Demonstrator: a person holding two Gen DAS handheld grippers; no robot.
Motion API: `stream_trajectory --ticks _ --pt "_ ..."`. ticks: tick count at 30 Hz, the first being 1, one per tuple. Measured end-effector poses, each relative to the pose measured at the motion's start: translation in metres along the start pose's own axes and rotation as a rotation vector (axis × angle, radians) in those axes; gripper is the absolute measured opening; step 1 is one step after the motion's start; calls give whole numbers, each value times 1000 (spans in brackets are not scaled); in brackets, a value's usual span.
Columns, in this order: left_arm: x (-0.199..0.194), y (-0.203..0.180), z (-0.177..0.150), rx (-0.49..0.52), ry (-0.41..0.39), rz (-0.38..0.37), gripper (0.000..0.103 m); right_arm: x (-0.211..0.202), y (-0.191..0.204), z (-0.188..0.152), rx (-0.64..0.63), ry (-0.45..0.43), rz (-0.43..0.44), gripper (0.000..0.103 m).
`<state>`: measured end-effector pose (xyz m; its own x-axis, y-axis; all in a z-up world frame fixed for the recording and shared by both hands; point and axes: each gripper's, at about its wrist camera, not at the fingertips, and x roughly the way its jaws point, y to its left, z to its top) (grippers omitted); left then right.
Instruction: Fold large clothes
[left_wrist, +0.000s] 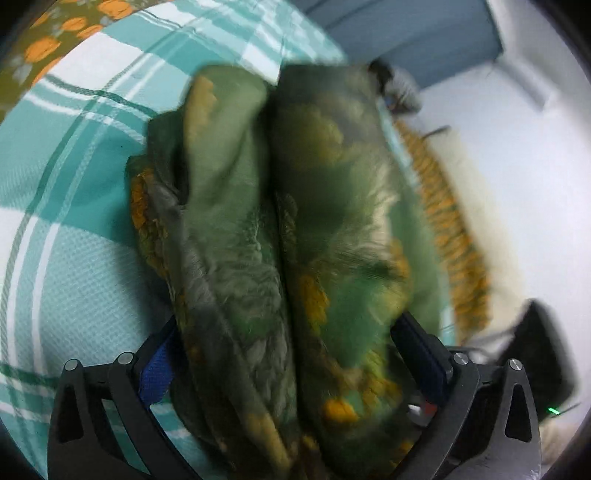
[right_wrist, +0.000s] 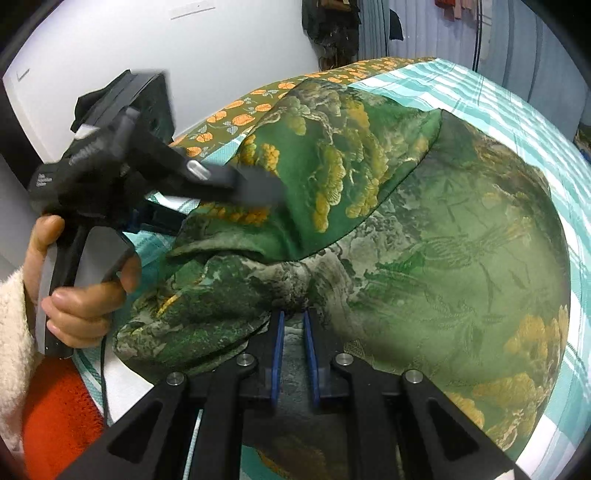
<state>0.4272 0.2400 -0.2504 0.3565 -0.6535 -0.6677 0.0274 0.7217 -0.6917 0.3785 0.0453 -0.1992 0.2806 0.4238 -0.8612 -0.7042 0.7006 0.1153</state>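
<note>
The green patterned garment (right_wrist: 424, 229) lies spread on the checked bedsheet (right_wrist: 517, 110), one flap lifted over its middle. My left tongs (left_wrist: 288, 332) hold a thick bunched fold between widely spread fingers; whether they press firmly, I cannot tell. My right tongs (right_wrist: 293, 325) pinch a gathered ridge of cloth near the front edge, pads nearly together.

Risk, as I judge it: the slippery-looking fabric could slide out of the left grip mid-fold, since the bundle is bulky. The right pinch may drag lower layers askew.

My left hand (right_wrist: 77, 291) grips its handle upright, tongs pointing across the garment.
</note>
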Motion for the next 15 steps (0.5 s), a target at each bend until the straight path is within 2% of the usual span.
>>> stream_trajectory --ticks 1,3,6,7,8,9,10,11,12,13,15 --pt "5 1 5 -12 21 41 101 0 1 0 -2 -1 -2 12" --pt "9 6 12 -43 46 54 101 -9 -1 1 5 -7 3 12" --pt "10 3 18 -14 66 92 97 -32 -10 -3 44 -33 29 14" --pt "12 3 21 -10 72 103 96 -48 -23 -8 75 -70 38 24" --pt "16 -1 24 -10 75 110 96 -60 -33 -13 100 -102 28 47" --pt "19 -2 26 -10 81 119 95 -75 -50 -20 139 -146 -8 60" --pt "21 -3 28 -9 84 124 95 -84 -63 -26 168 -171 -41 82" --pt "23 -3 29 -9 87 129 95 -93 -82 -34 212 -198 -83 87" --pt "26 -6 27 -8 88 134 95 -96 -104 -43 261 -198 -96 87" --pt "27 -8 27 -7 88 137 95 -93 -118 -48 297 -177 -86 87" --pt "29 -11 28 -9 93 142 95 -77 -152 -62 421 -104 2 87"
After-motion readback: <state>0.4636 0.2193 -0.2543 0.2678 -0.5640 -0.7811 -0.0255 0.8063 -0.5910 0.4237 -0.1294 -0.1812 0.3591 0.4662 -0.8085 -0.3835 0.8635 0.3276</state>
